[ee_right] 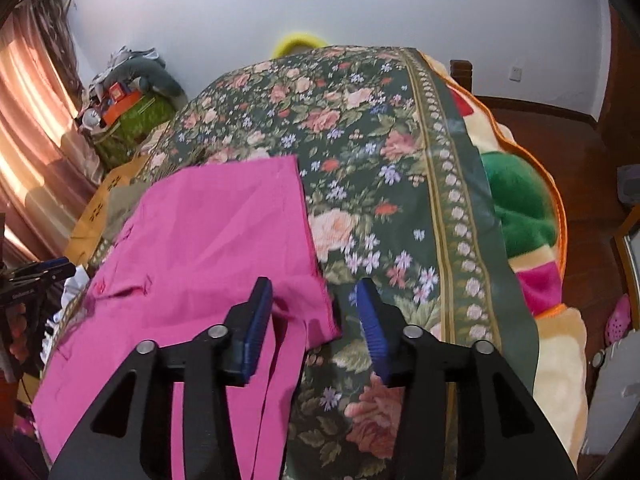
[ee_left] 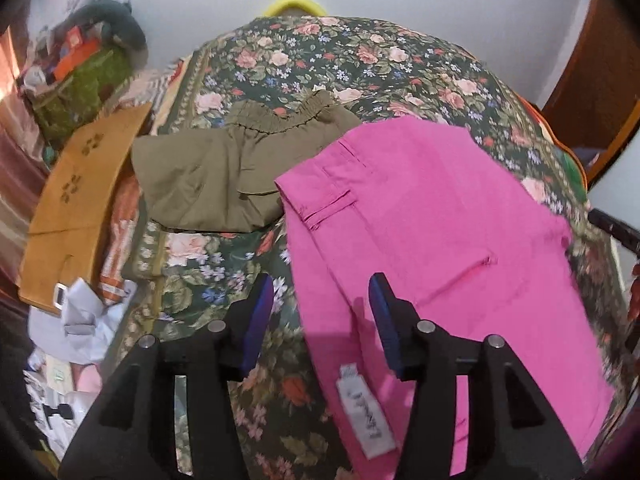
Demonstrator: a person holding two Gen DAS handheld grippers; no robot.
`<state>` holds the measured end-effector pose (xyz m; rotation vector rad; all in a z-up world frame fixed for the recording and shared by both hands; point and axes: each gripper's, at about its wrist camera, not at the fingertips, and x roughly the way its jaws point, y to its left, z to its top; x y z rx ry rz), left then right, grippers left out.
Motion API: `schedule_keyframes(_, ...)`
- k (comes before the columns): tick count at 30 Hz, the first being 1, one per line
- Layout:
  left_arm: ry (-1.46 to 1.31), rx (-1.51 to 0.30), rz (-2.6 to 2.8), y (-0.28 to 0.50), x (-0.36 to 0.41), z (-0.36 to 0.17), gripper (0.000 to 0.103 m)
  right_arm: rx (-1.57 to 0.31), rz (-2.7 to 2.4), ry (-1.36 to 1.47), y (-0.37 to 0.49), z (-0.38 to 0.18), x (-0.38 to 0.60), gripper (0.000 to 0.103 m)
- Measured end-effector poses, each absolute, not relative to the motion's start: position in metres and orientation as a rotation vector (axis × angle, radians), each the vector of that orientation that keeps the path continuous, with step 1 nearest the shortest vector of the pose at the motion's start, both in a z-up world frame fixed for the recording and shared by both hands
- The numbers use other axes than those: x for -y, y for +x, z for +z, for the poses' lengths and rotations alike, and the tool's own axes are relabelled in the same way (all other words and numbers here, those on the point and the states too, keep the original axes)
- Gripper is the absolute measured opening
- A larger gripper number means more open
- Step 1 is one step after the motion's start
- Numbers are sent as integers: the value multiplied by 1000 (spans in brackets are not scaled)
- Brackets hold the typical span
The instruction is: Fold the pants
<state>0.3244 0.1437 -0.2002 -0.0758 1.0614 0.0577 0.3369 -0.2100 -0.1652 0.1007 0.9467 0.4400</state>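
Note:
Pink pants (ee_left: 432, 216) lie folded flat on the floral bedspread (ee_left: 320, 52), with a white label (ee_left: 364, 416) showing at their near left edge. My left gripper (ee_left: 320, 292) hovers above that left edge, open, its blue pads apart and nothing pressed between them. In the right wrist view the same pink pants (ee_right: 208, 240) lie to the left on the bedspread (ee_right: 400, 160). My right gripper (ee_right: 314, 296) stands open over their near right corner, the cloth lying loose below the gap.
Folded olive pants (ee_left: 216, 176) lie behind the pink ones. A brown cardboard piece (ee_left: 76, 208) and clutter (ee_left: 80, 60) sit off the bed's left side. A green and cream blanket (ee_right: 520, 208) hangs off the right side, above the wooden floor (ee_right: 560, 140).

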Motion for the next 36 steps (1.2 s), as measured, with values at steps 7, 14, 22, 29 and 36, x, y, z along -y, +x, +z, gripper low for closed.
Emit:
schedule_keyframes(7, -223, -1182, -26, 359, -144, -233, 50, -993, 442, 118, 354, -184, 198, 54)
schedule_keyframes(14, -281, -1232, -64, 369, -143, -257, 49, -1089, 473, 110, 365, -216, 184, 54)
schedule_keyframes(22, -187, -1213, -24, 372, -135, -255, 8, -1094, 472, 12, 365, -226, 173, 17)
schedule_keyframes(29, -11, -1188, 72, 369, -117, -254, 6, -1081, 463, -138, 360, -228, 167, 9)
schedule_keyframes(36, 32, -1187, 127, 366, -121, -257, 6, -1093, 454, -166, 364, -232, 163, 8)
